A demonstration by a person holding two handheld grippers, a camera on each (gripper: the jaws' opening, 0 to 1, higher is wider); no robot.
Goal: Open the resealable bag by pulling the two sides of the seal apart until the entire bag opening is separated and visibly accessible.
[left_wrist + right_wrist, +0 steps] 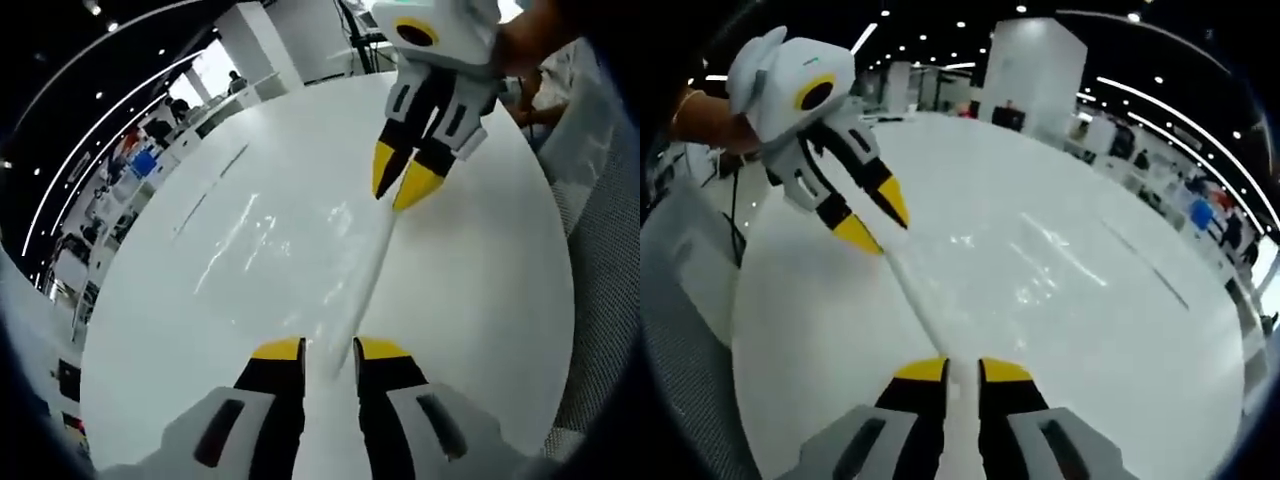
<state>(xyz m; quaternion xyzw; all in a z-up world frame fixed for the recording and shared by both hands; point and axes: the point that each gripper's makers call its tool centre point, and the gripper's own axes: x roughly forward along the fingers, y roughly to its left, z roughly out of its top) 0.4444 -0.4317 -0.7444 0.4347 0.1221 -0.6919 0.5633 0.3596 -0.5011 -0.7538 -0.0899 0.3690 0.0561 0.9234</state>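
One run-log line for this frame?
left gripper: shut on bag | right gripper: shut on bag | bag taut above table

The bag (365, 285) stretches between left gripper (329, 352) and right gripper (397, 188) above the table (200, 300).

A white round table (200, 330); beyond its far edge, a white pillar (1035, 70) and blurred people (1010, 113).

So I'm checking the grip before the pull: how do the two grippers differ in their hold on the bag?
The left gripper clamps one end of the clear bag between nearly parallel jaws; the right gripper pinches the far end with its tips converging. Both are shut on the bag's edge, stretched taut between them above the white table.
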